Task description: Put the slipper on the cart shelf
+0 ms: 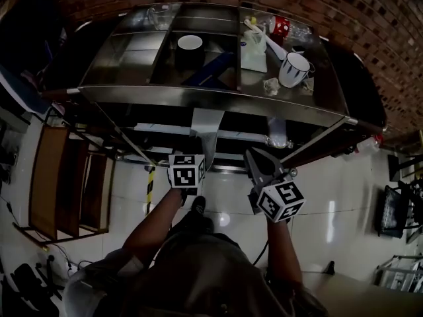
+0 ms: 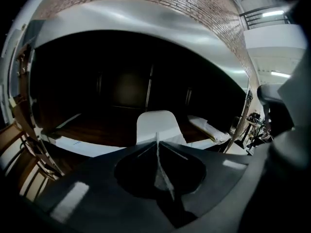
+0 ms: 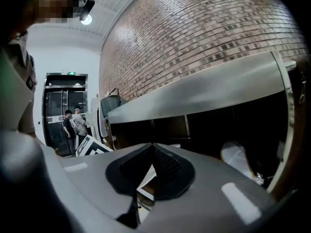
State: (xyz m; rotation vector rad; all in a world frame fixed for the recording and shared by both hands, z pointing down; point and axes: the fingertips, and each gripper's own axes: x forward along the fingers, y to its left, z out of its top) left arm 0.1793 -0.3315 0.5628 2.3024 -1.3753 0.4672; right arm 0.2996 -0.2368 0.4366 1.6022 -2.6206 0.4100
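A: Where is the slipper [image 2: 156, 124]?
B: Pinched by its edge in the left gripper [image 2: 157, 139], whose jaws are nearly together. It's held at the front of the cart [image 1: 218, 102], below the top rim.
A: And the right gripper [image 1: 256, 158]?
B: Jaws together, holding nothing.

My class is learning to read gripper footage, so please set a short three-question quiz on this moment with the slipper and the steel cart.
1. True or false: the left gripper is shut on the white slipper.
2. Which of these stands on top of the steel cart? A. a white mug; B. a laptop; C. a football.
3. Fill in: the wall behind the cart is made of ____.
Key: 1 true; 2 A; 3 brick.
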